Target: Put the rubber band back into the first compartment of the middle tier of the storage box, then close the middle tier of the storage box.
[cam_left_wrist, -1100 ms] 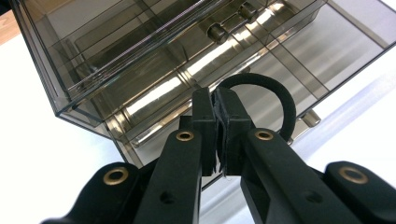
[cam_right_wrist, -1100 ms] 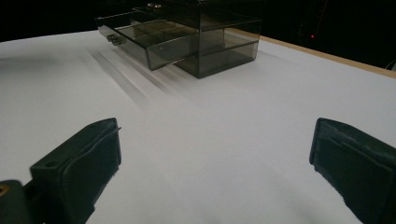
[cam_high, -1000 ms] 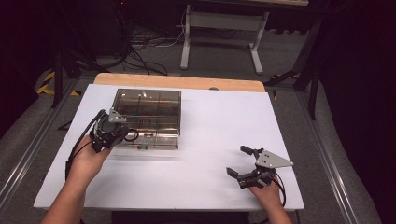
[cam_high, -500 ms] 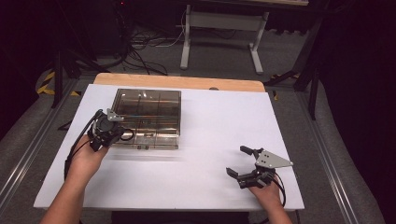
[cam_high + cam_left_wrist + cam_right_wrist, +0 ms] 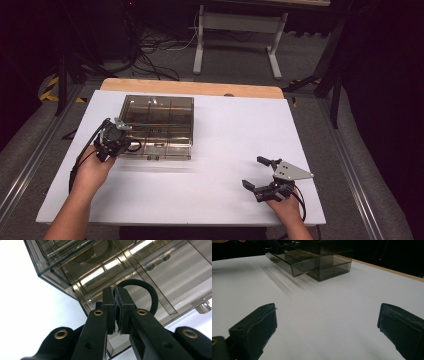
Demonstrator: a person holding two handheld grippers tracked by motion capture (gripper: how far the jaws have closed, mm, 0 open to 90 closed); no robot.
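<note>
Left gripper (image 5: 117,312) is pinching a black ring (image 5: 150,293) between closed jaws, over the smoky plastic drawer box (image 5: 157,125). Right gripper (image 5: 264,175) is resting wide open, empty, well apart.

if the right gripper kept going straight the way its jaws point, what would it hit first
Probably the smoked clear drawer box, its pulled-out drawer foremost. Before that the right gripper, jaws open, faces bare white table; depth is hard to judge.

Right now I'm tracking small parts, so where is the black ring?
In the left gripper view, the black ring is pinched in the shut left gripper, over the open drawer at the left front of the smoky clear drawer box.
</note>
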